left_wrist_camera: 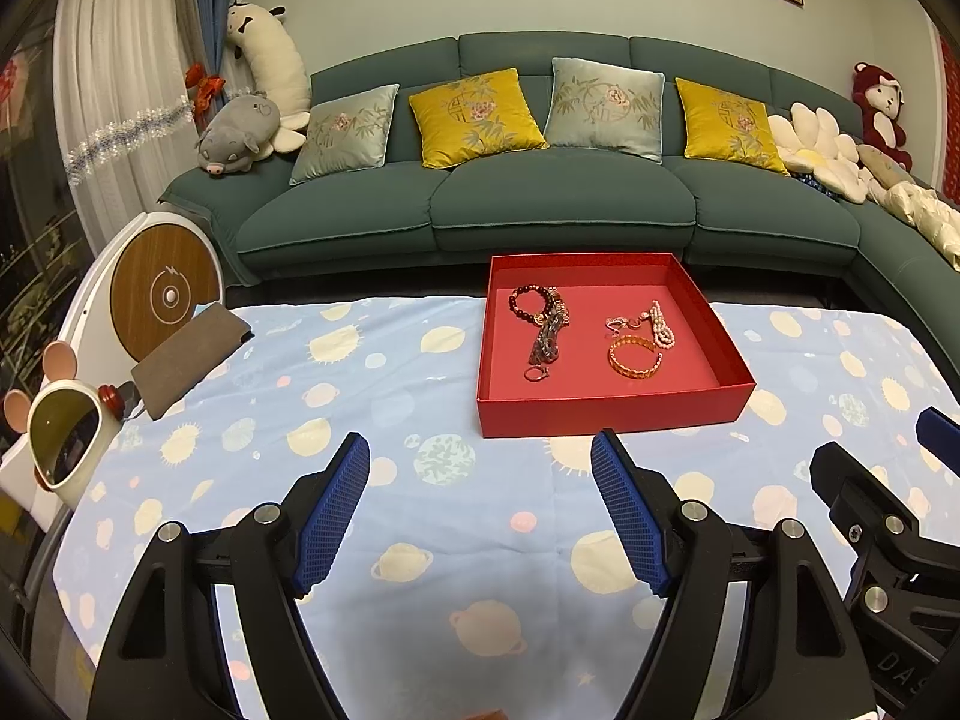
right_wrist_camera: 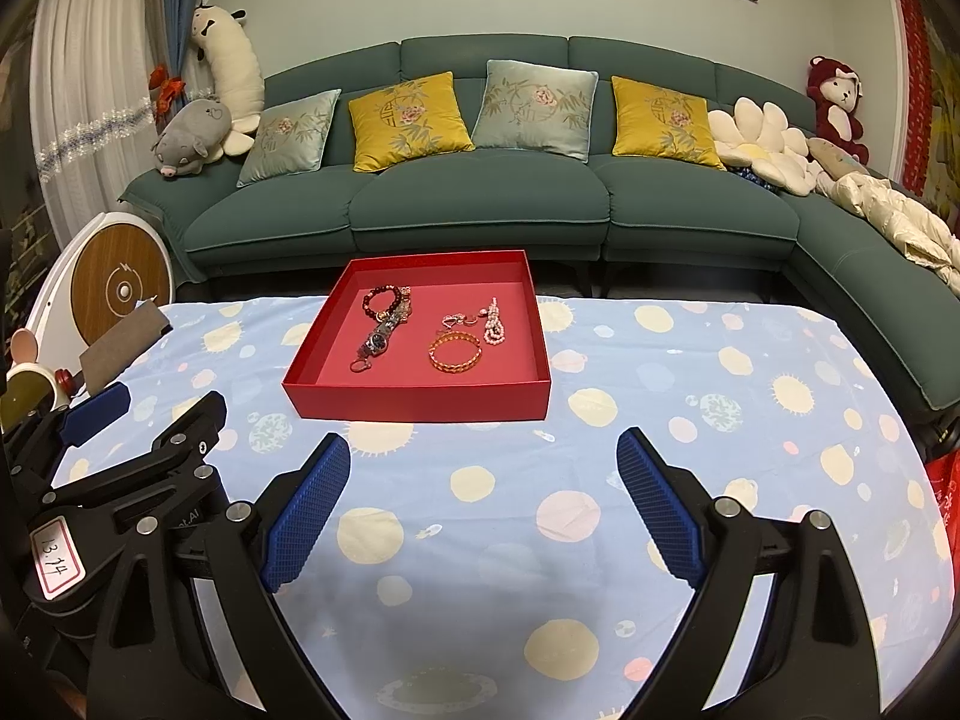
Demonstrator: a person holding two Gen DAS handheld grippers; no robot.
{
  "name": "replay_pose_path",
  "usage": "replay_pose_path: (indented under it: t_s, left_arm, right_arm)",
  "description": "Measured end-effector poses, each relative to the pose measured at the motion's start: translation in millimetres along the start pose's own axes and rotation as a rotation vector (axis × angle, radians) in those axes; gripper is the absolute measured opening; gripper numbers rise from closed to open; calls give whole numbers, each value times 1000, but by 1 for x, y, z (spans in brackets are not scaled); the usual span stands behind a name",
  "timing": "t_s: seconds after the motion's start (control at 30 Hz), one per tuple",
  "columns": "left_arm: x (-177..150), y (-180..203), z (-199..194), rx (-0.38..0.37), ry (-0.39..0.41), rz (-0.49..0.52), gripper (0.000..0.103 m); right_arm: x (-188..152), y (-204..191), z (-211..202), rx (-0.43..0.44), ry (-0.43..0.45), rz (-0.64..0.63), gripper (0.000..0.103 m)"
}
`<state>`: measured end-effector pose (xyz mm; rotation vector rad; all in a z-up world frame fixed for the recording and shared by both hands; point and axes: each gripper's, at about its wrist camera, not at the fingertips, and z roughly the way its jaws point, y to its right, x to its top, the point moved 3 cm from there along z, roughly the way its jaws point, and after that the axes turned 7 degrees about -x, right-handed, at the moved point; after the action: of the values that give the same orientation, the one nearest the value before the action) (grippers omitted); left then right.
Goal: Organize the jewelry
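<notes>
With the left gripper [left_wrist_camera: 480,450] and right gripper [right_wrist_camera: 483,447] both spread and empty low in frame, tangling is risked among the jewelry [right_wrist_camera: 420,330] heaped closely in the centre-frame red tray [right_wrist_camera: 414,402]

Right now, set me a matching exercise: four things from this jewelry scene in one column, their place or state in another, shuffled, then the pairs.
Things:
1. dark bead bracelet
2. orange bangle
3. pink pearl strand
4. left gripper

Place or state:
A. right side of the red tray
B. open, above the tablecloth
C. far left part of the tray
D. near middle of the tray

Pairs: 1-C, 2-D, 3-A, 4-B
</notes>
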<state>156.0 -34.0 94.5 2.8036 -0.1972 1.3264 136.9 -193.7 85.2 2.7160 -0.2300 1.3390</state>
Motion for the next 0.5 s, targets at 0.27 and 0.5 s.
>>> replay_pose_path:
  t_s: [0.27,0.5]
  left_arm:
    - [-1,0,1,-1,-2,-4,73]
    - [-2,-1,2,-8,-7,-10,73]
  right_arm:
    - [1,0,0,-1,1,-1,88]
    - [0,0,0,-2,1,-1,88]
